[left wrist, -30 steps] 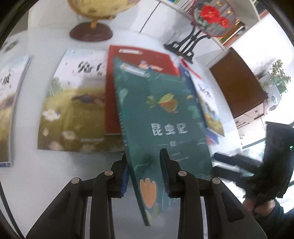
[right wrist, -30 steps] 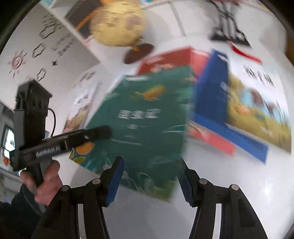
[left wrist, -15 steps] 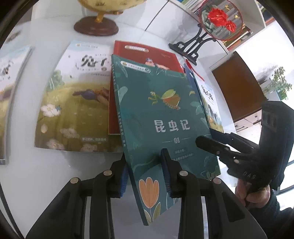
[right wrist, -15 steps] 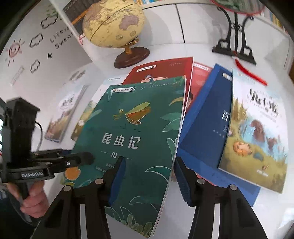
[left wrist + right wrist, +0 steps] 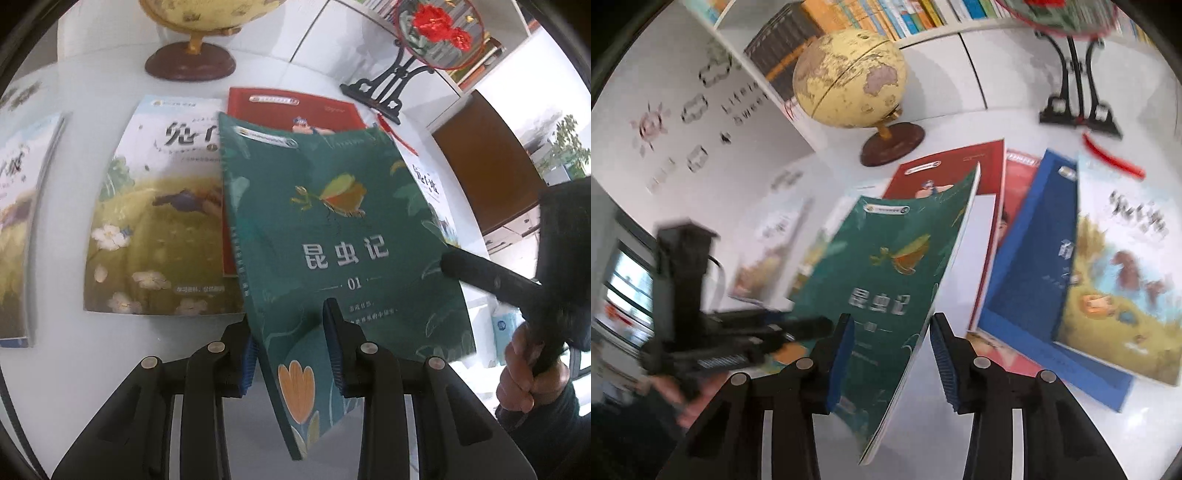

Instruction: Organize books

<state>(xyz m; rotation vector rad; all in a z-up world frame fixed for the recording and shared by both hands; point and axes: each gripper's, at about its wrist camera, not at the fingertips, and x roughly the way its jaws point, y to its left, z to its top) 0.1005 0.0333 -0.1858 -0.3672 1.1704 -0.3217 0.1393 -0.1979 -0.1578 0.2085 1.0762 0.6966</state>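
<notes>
Left wrist view: green book [image 5: 332,236], lower spine corner clamped in left tool [image 5: 291,347]; right tool [image 5: 892,354] clamped on its right edge, tilted above counter [image 5: 74,369].

Left gripper [image 5: 291,350]: black plastic linkage arms, silver rivets, blue ribbed pads on jaws. Right gripper [image 5: 892,360]: same build. Dark sleeve [image 5: 546,424] behind black pistol-grip handle.
</notes>
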